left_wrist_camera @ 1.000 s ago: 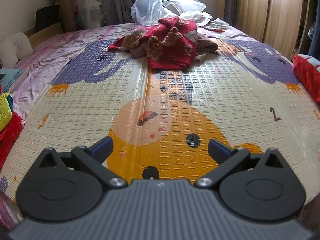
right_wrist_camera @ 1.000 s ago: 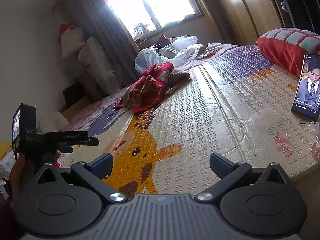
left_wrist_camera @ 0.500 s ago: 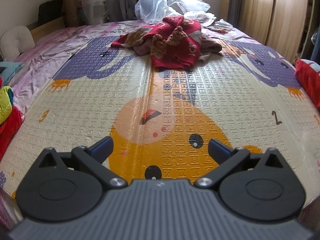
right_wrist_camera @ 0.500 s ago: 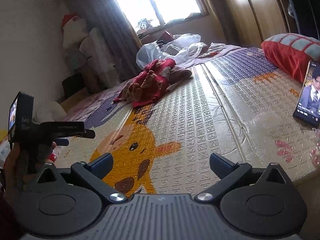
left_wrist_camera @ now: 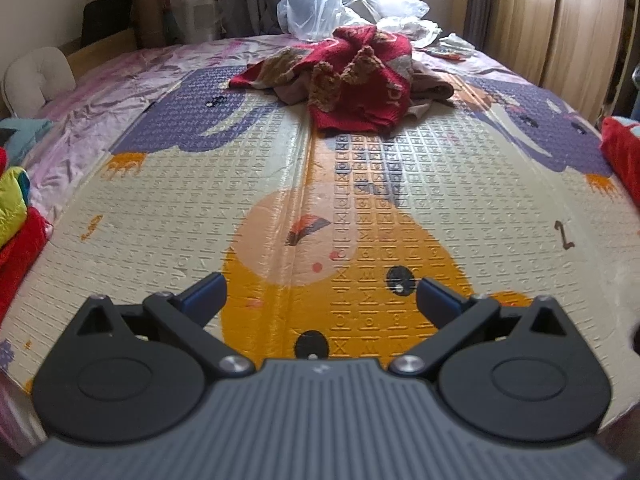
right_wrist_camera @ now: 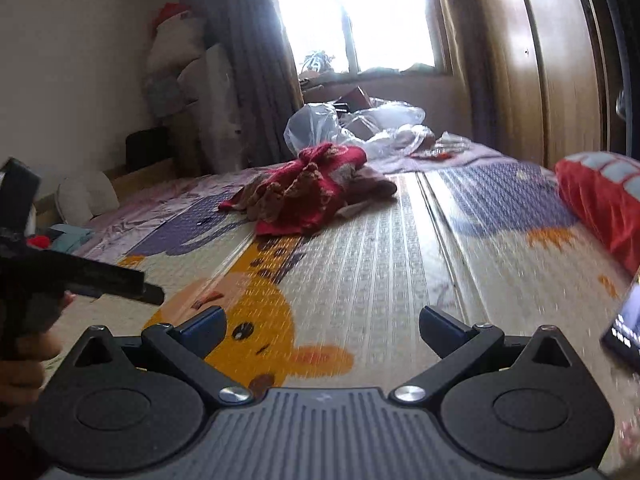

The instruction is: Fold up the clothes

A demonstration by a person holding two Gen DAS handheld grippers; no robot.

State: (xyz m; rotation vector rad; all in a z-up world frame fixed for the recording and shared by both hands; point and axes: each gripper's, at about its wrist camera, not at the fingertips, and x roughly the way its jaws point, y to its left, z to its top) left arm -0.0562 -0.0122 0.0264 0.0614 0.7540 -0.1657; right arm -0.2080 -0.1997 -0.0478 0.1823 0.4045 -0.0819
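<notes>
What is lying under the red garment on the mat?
A brownish cloth shows from under the red garment, on the patterned mat. How far it extends underneath is covered.

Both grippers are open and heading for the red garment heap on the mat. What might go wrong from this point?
Three likely risks:
1. The red garment is tangled with a brown piece, so one pinch may lift both.
2. Plastic bags lie right behind the heap and could get snagged.
3. A phone sits near the mat edge beside the right gripper; a sweep could knock it off.
The left gripper holds nothing.
</notes>
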